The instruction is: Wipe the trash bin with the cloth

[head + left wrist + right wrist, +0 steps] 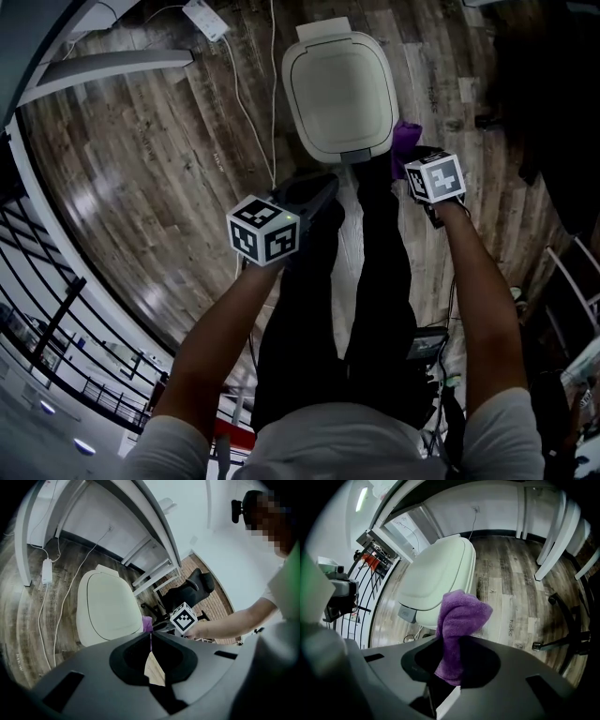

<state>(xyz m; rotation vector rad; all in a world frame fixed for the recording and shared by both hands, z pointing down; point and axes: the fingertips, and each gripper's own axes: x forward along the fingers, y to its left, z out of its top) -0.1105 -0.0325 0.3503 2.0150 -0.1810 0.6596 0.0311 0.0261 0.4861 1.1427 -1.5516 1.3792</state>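
Two grippers are seen, and the right gripper [413, 156] is the nearer to the trash bin [339, 89]. Its fingers are clamped on the purple cloth [459, 618], which is bunched just beside the bin's near right corner; contact seems likely but cannot be confirmed. The bin lies ahead and leftward of the cloth, its long axis running straight ahead in the head view. The left gripper [151, 641] is kept farther back, its fingers pressed together on nothing.

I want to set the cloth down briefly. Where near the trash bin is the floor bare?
Bare floor lies left of the trash bin, between the white cable and the white desk frame. Right of the bin it is crowded: the purple cloth, then a dark chair base. The person's legs stand in front.
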